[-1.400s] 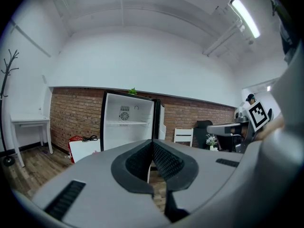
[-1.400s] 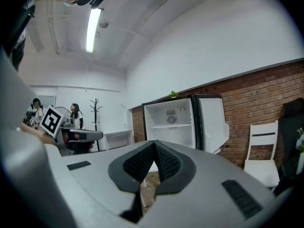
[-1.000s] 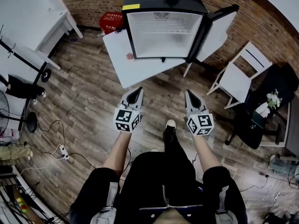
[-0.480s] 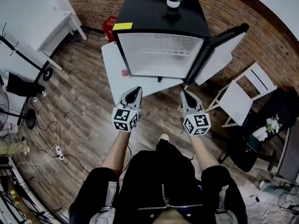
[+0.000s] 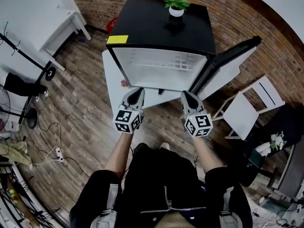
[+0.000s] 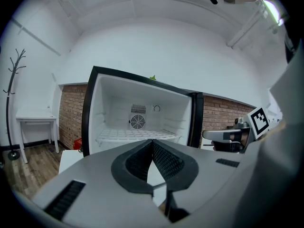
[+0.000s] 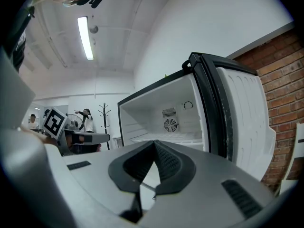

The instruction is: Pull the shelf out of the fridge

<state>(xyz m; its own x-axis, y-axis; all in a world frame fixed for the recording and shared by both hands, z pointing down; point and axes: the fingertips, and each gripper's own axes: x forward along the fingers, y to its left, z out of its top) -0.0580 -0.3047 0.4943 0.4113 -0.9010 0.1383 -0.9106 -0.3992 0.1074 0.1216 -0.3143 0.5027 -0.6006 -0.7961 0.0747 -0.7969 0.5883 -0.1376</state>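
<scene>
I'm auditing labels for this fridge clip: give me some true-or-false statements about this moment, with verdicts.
1. The fridge door is open. True.
2. The left hand-held gripper grips the shelf. False: it is shut on nothing, short of the fridge.
3. A potted plant stands on the fridge. True.
4. The right hand-held gripper has jaws wide apart. False: they are together.
5. The shelf is fully pulled out. False: it sits inside the fridge.

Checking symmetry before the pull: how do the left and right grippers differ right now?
The left gripper faces the left side of the fridge; the right gripper is nearer the open door. Their cube markers show different patterns. Both are shut, empty, and short of the shelf.
</scene>
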